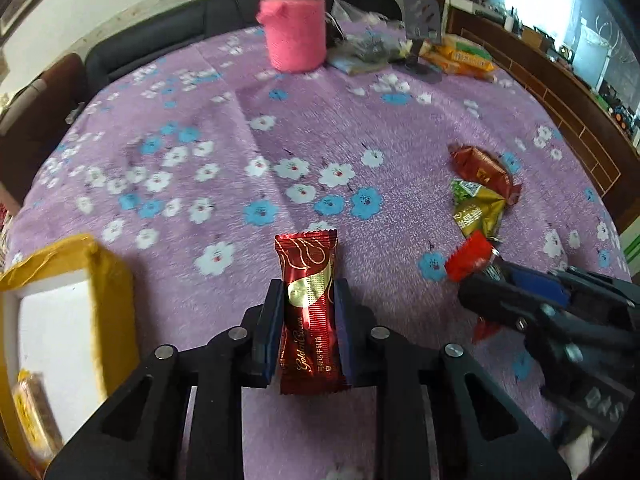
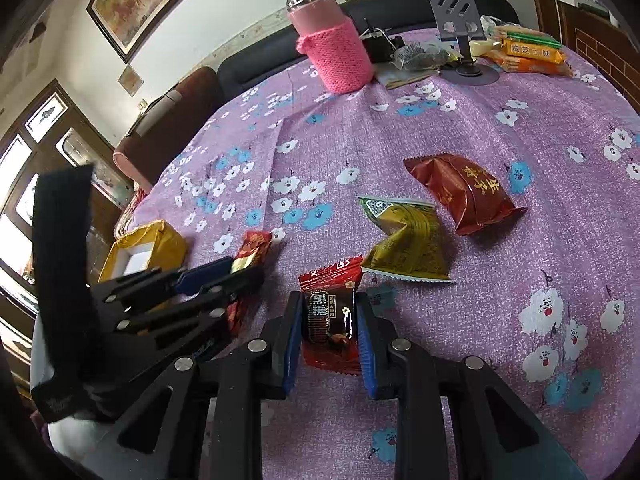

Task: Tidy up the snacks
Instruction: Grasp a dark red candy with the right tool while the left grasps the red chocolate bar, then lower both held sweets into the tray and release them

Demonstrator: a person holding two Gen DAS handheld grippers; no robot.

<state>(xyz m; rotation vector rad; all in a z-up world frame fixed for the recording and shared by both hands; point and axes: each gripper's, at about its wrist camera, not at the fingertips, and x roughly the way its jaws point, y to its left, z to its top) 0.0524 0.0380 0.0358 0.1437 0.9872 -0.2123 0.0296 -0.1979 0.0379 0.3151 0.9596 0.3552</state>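
My left gripper is shut on a dark red Golden Bean chocolate bar wrapper, held above the purple flowered tablecloth. It also shows in the right wrist view with the bar. My right gripper is shut on a red black-sugar candy packet, which shows in the left wrist view. A gold-green packet and a brown-red packet lie on the cloth ahead of the right gripper. A yellow box with white lining stands at the left.
A pink knit-covered flask stands at the far side. Beside it are a phone stand, a clear bag and orange biscuit packs. A dark sofa lies behind the table.
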